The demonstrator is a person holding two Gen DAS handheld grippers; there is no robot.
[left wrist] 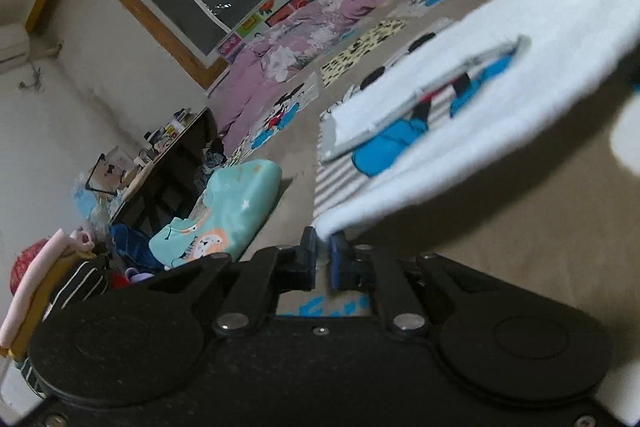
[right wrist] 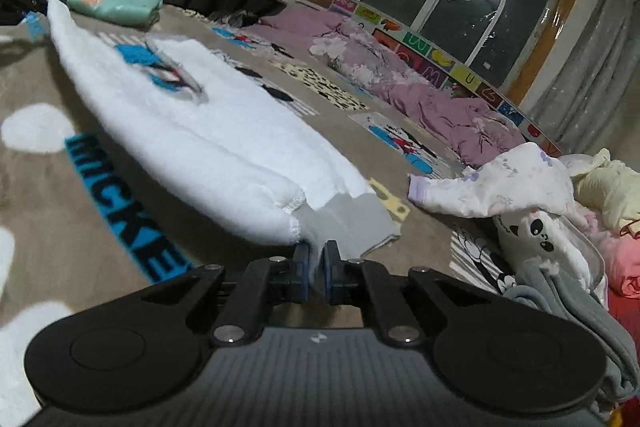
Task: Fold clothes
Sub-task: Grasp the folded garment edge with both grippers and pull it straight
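A white fleece garment [left wrist: 500, 75] with a blue, red and black cartoon print hangs stretched above the brown carpet. My left gripper [left wrist: 323, 245] is shut on one corner of it. In the right wrist view the same white garment [right wrist: 192, 123] stretches away to the upper left, and my right gripper [right wrist: 316, 259] is shut on its near edge by a grey lining. Both grippers hold it lifted off the floor.
A brown Mickey carpet [right wrist: 120, 227] covers the floor. A folded teal garment [left wrist: 224, 215] lies to the left by a low dark table [left wrist: 168, 163]. Purple bedding [right wrist: 420, 95] runs along the window wall. A pile of unfolded clothes [right wrist: 560, 211] lies at right.
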